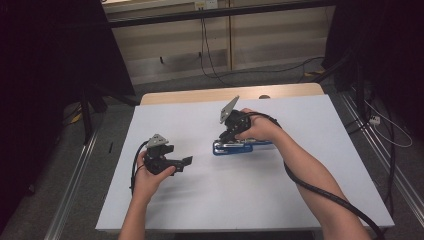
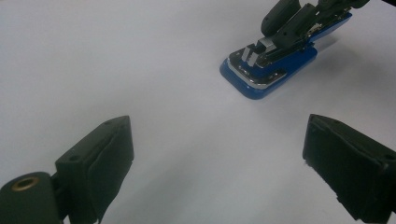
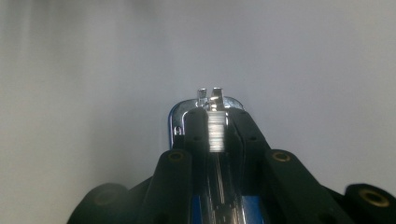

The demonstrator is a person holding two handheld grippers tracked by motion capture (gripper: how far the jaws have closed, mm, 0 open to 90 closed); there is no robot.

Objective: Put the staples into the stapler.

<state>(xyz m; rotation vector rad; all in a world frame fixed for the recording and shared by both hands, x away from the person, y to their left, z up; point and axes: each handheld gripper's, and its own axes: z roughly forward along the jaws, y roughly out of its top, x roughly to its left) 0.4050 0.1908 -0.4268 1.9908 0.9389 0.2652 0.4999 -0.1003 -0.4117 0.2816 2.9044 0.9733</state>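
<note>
A blue stapler (image 1: 237, 148) with a shiny metal top lies flat near the middle of the white table (image 1: 210, 200). My right gripper (image 1: 226, 138) comes down on it from above, shut on the stapler's metal arm (image 3: 215, 130), whose blue base (image 3: 175, 122) shows under the jaws. From the left gripper view the stapler (image 2: 271, 70) lies ahead at upper right, with the right gripper (image 2: 299, 23) clamped along its top. My left gripper (image 1: 185, 162) hovers left of the stapler, open; its jaws stand wide apart around bare table (image 2: 215, 144).
A wooden strip (image 1: 225, 93) runs along the table's far edge. Metal rails (image 1: 75, 175) flank the table on the floor. Cables (image 1: 207, 55) trail across the grey floor behind, and dark stands and drapes fill both back corners.
</note>
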